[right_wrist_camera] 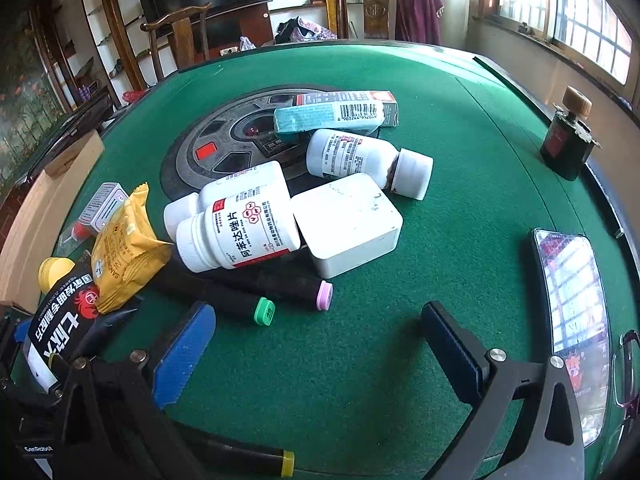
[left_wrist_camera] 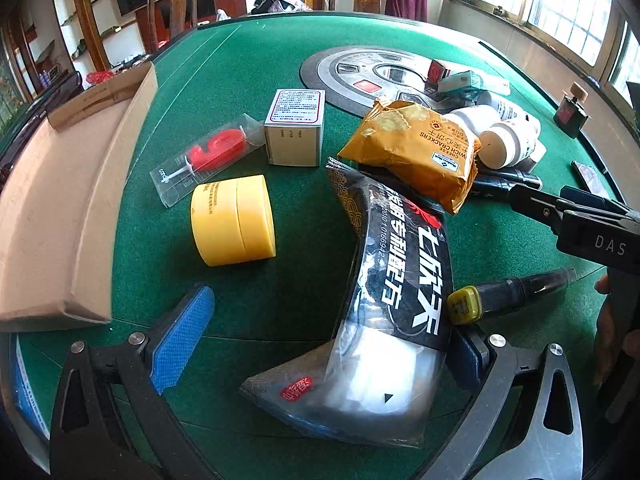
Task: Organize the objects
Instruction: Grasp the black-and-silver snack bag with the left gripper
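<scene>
Left wrist view: the spread left gripper [left_wrist_camera: 332,344] is straddling a black foil packet [left_wrist_camera: 394,300]; the tan cardboard tray [left_wrist_camera: 80,208] is seemingly sitting empty, the right gripper [right_wrist_camera: 320,340] gaping unladen.

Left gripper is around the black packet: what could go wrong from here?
1. The cracker pack lies on the black packet's far end; lifting may drag or tip it.
2. The yellow-capped marker lies against the packet by the left gripper and could roll or get pinched.
3. The packet looks slick and may slip.
</scene>
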### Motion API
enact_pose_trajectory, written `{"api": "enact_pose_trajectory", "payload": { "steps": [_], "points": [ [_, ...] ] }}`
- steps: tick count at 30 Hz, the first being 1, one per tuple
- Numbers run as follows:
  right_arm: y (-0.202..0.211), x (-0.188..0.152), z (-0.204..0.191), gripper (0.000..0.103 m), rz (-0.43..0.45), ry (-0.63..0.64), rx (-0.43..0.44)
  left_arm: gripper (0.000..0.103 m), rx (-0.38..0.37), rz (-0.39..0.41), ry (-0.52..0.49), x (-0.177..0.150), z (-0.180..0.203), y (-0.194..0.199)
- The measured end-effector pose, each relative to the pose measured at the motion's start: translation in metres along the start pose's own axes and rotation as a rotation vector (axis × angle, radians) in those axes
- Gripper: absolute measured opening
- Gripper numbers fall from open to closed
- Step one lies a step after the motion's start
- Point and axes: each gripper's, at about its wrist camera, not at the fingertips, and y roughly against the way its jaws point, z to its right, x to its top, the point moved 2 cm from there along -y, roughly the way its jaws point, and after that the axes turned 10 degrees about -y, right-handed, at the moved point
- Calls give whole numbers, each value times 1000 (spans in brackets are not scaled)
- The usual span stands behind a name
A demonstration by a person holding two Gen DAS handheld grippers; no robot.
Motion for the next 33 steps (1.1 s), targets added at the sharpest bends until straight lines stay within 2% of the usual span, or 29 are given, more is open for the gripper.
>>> {"api": "enact_pose_trajectory", "payload": {
  "steps": [5,16,19,21,23,24,27,30,33],
  "points": [
    [0,1,0,103,-6,-5,16,103,0,0,0,0,0,0],
    [5,3,4,103,-9,-64,145,103,2,0,2,0,0,0],
    [7,4,5,103,-22,-87,208,103,-15,12,-1,1,0,2],
    [8,3,3,102,-38,-92,269,103,-61,45,30,-3,-11,14],
    [14,4,0,102,-17,-76,280,103,-93,66,31,-10,-21,26],
    [20,4,-2,101,8,-61,287,103,-86,77,25,-14,-25,31],
    [39,5,-9,101,78,-14,345,102,-87,89,29,-25,-35,43],
    [51,-1,-23,101,109,70,405,99,-106,112,33,-34,-42,51],
    [60,-12,-45,101,125,199,426,89,-115,154,7,-42,-51,61]
  ]
}}
